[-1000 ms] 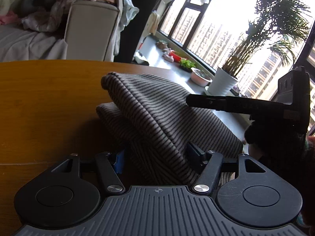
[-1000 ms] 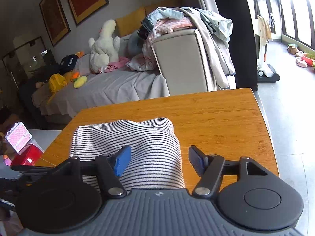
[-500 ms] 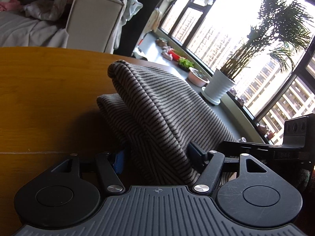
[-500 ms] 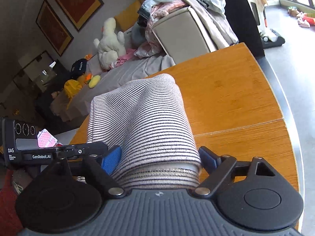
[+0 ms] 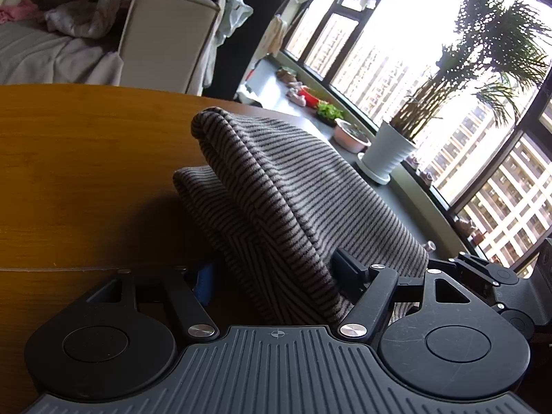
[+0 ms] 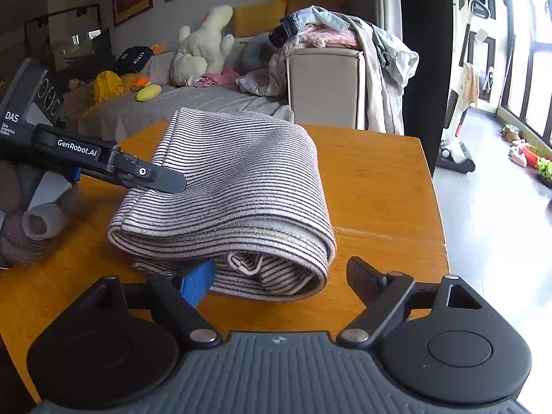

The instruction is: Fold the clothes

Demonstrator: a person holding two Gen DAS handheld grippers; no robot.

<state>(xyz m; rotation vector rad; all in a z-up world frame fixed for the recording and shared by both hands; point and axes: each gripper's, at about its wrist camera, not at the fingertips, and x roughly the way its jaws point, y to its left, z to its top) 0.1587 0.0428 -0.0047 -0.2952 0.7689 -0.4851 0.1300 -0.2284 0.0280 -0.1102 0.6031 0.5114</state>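
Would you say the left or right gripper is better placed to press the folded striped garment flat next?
Left, probably: the left gripper is on the striped garment, while the right gripper is open just short of it.

Your left wrist view faces the window, your right faces the sofa; both sit close over the same striped garment (image 5: 286,186).

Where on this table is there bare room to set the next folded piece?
Bare wood lies between the striped garment and the table edge toward the window, and beyond it toward the sofa. The near-left side is crowded by the left gripper.
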